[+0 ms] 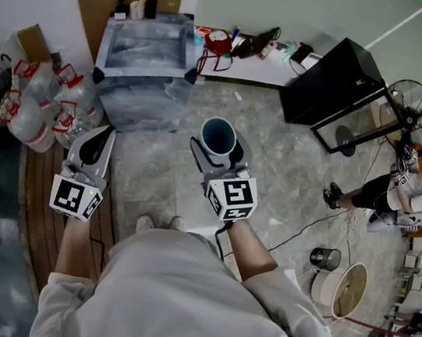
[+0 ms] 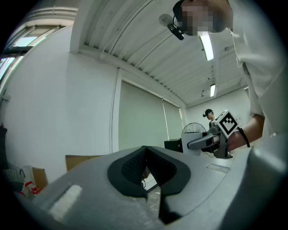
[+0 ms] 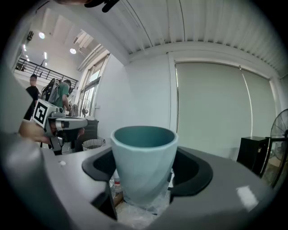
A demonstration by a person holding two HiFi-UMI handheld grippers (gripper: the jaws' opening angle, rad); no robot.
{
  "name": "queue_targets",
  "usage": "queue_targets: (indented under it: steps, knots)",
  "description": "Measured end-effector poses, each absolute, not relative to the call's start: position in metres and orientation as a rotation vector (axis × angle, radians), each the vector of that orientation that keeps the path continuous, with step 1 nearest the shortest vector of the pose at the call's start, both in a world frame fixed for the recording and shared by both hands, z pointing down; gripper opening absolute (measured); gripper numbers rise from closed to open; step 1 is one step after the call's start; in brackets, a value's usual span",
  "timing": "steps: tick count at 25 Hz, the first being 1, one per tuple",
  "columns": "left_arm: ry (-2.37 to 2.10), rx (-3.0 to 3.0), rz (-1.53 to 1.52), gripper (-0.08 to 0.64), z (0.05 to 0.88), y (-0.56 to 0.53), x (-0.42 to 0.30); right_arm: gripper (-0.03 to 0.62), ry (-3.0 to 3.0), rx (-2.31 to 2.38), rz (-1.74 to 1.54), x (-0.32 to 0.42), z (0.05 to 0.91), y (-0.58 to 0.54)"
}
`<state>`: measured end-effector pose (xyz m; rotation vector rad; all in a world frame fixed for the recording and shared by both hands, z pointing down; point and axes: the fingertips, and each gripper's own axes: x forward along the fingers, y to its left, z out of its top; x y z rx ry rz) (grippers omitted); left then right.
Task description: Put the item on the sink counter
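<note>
Both forearms extend forward from the torso, each gripper held roughly level. Right gripper (image 1: 217, 155): jaws spread wide and clamped on the cup (image 1: 217, 135), with the dark pads against opposite sides of its wall. The cup is upright, mouth up, held in the air above the grey marbled floor (image 1: 297, 169). Cup: smooth matte teal, tapered toward the base, faintly twisted facets. Left gripper (image 1: 108, 134): jaws together, nothing between them; its ribbed dark pads (image 2: 133, 165) meet at the tips. Gripper bodies are smooth grey plastic.
</note>
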<state>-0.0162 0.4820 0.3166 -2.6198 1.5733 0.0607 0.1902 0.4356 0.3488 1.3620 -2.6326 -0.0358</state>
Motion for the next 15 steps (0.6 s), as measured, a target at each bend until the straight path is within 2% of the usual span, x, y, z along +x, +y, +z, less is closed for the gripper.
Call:
queue_targets:
  steps: [15]
  knots:
    - [1.571,-2.628,0.057,0.002,0.3207,0.4802,-0.0143,0.367,-2.65,1.359,-0.027,0.19,0.3488,0.4348]
